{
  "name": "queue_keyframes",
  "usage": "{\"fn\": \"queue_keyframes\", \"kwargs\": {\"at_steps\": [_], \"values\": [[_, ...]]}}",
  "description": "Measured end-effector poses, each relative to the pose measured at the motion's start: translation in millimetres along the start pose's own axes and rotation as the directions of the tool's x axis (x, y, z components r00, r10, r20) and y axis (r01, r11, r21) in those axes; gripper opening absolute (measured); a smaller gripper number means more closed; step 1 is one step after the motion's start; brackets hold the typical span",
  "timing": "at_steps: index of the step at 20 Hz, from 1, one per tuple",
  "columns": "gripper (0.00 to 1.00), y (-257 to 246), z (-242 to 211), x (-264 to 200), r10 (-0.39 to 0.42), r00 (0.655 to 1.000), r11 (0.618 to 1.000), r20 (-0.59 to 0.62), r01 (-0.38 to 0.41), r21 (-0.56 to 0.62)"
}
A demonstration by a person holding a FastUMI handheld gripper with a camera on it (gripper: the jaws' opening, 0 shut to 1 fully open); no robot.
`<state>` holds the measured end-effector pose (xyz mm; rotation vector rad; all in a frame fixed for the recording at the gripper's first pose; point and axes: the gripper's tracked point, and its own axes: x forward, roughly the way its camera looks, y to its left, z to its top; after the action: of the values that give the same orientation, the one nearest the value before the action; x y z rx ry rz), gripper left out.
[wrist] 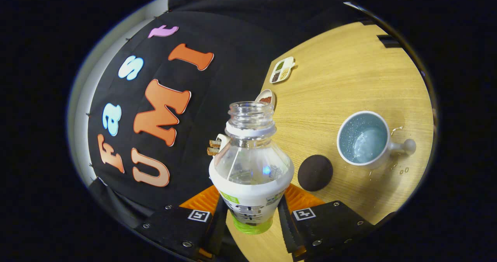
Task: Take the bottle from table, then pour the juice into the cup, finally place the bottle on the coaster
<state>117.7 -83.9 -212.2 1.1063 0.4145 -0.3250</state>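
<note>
Bottle sits uncapped between your gripper fingers, both pressing its labelled body, raised off the desk. The cup near the desk's edge holds liquid; drops lie beside it. Tilt early and you'll wet the dark coaster. The label's print isn't readable.

A wooden table with light grain carries a cup holding liquid, its handle turned away from a dark round coaster lying just beside it. Droplets dot the wood near the cup. Farther off lie a divided dish and a small spoon-shaped dish.
</note>
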Motion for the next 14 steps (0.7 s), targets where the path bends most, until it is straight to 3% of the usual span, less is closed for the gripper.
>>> {"fn": "queue_keyframes", "kwargs": {"at_steps": [4, 8, 11, 14], "values": [[0.63, -0.2, -5.4, 4.3, -0.016, 0.999, 0.991, 0.036, 0.020, -0.132], [0.63, 7.2, 11.0, 4.5, -0.035, 0.989, 0.916, 0.142, 0.088, -0.391], [0.63, 23.9, 21.8, 5.5, -0.019, 0.976, 0.827, 0.217, 0.138, -0.545], [0.63, 29.2, 33.7, 9.0, -0.027, 0.949, 0.673, 0.314, 0.249, -0.696]]}}
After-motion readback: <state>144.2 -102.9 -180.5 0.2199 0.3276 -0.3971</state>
